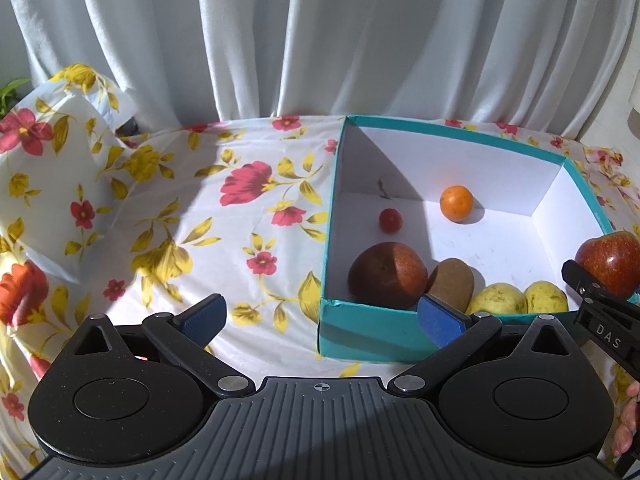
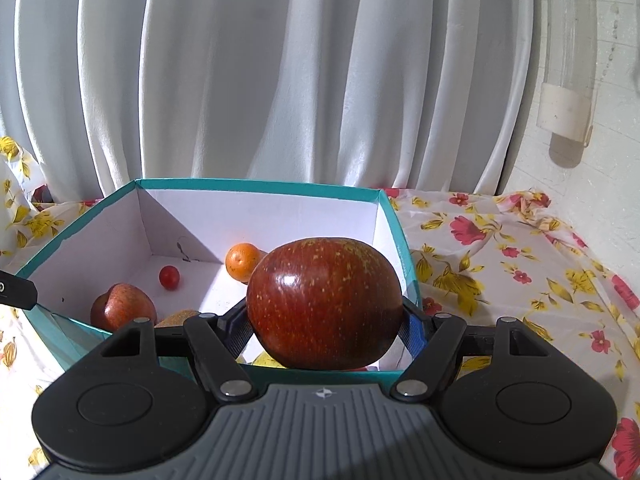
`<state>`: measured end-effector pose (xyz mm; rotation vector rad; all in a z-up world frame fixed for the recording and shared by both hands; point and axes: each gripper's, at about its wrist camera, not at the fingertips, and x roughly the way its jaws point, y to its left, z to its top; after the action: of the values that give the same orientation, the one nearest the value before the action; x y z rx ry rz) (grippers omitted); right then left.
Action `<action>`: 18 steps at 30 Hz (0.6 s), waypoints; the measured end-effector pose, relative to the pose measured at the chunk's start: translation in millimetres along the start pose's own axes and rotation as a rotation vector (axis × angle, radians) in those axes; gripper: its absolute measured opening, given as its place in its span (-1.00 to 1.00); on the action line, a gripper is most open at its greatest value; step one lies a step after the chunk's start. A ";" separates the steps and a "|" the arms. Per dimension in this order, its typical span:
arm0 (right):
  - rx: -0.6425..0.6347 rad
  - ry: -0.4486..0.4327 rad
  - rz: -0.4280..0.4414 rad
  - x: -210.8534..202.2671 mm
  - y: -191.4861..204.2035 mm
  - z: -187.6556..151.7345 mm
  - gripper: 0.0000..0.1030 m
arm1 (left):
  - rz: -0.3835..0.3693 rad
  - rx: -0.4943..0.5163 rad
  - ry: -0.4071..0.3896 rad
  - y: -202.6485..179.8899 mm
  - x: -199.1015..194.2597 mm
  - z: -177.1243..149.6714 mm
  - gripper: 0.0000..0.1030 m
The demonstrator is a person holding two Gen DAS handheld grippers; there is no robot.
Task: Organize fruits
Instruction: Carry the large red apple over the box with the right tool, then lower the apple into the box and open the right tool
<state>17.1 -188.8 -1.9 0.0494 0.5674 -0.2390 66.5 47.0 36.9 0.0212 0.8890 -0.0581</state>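
Note:
My right gripper (image 2: pixel 326 326) is shut on a dark red apple (image 2: pixel 324 302) and holds it above the near right corner of the teal box (image 2: pixel 256 186); the same held apple (image 1: pixel 610 260) shows at the right edge of the left wrist view. Inside the white-lined teal box (image 1: pixel 332 216) lie another red apple (image 1: pixel 387 274), a kiwi (image 1: pixel 452 282), two yellow fruits (image 1: pixel 498 300), a small orange (image 1: pixel 456 203) and a cherry tomato (image 1: pixel 390 220). My left gripper (image 1: pixel 322 316) hangs open over the box's near left corner, its jaws wide apart with nothing between them.
A floral cloth (image 1: pixel 200 208) covers the table, bunched into a hump (image 1: pixel 60 160) at the left. White curtains (image 2: pixel 280 80) hang behind. A person's fingers (image 1: pixel 628 424) show at the lower right. A clear tube (image 2: pixel 568 60) hangs on the right wall.

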 end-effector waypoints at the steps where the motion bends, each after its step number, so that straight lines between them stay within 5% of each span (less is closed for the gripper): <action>1: 0.001 0.001 0.002 0.2 0.1 0.0 0.42 | 0.001 0.001 -0.001 -0.5 -0.3 0.1 1.00; 18: -0.021 0.028 0.013 5.9 3.2 5.4 0.42 | 0.008 0.042 0.010 -11.7 -2.6 -2.7 1.00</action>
<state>25.6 -187.5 -0.6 0.0364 0.5968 -0.2201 62.0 35.5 37.3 0.0647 0.8976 -0.0691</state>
